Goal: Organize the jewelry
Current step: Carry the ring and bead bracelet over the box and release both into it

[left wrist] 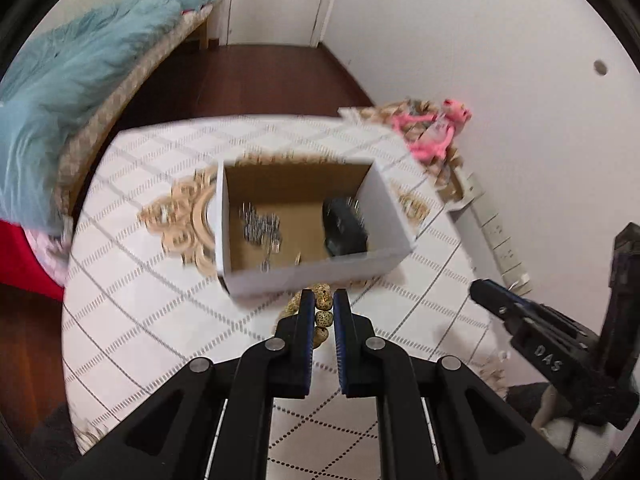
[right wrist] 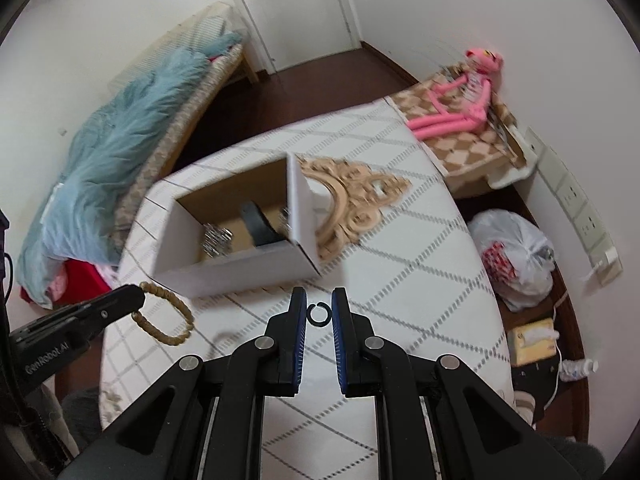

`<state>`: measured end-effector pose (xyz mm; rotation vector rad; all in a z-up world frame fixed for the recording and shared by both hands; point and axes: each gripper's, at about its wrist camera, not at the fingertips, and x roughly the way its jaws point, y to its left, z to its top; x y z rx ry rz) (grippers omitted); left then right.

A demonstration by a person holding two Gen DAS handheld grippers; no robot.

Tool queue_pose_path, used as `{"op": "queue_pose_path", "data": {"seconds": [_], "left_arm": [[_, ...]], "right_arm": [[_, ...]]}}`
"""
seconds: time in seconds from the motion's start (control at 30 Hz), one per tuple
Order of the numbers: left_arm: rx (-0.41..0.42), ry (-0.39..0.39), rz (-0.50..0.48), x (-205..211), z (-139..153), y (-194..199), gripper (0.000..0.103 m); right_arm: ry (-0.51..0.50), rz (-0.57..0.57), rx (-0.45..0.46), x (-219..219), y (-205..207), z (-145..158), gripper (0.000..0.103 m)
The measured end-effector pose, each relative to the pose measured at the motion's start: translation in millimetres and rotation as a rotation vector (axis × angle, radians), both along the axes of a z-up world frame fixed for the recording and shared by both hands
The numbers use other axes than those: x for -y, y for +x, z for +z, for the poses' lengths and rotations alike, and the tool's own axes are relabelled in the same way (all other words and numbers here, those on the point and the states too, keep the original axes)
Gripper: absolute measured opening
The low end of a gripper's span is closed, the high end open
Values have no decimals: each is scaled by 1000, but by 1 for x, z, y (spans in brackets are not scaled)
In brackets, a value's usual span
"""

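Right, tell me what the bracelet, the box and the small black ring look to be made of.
Beaded bracelet: tan speckled beads, matte, probably wood or seed; the left gripper clamps it.
Box: paperboard, matte white outside, raw brown inside, thin straight-cut walls.
Black ring: an open, gapped loop, thin and dark between the right gripper fingers; plastic or coated metal, too small to tell.

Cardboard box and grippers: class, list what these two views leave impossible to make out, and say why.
- Silvery jewelry in the cardboard box: motion blur in both views; type unclear.
- Dark item in the box: partly hidden by the box wall.
- Beaded bracelet: left wrist view shows only beads between the left gripper fingers.
- Black ring between the right gripper fingers: contact unclear.
- Ornate frame: covered by the box.
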<state>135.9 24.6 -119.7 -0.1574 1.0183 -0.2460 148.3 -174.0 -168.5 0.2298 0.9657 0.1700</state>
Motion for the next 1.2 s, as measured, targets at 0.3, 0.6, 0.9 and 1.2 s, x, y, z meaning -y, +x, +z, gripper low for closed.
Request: {"op": "queue_pose_path", "data": {"seconds": [0.3,0.6,0.9,1.2], "left_arm": [[50,-13,-23,-9,38,64,7],[-104,-48,-40,-9,-7,118,7],[-132,57,120,-44,-19,128,71],[-131,133,220,-71,-26,120,99]], "right_arm": [[22,85,29,-23,67,39,13],[-34,160,-57,-51,143,23,13],[1,242,-212,-74,182,-9,13],[-17,277,-329,-100,193,-33,38]]}}
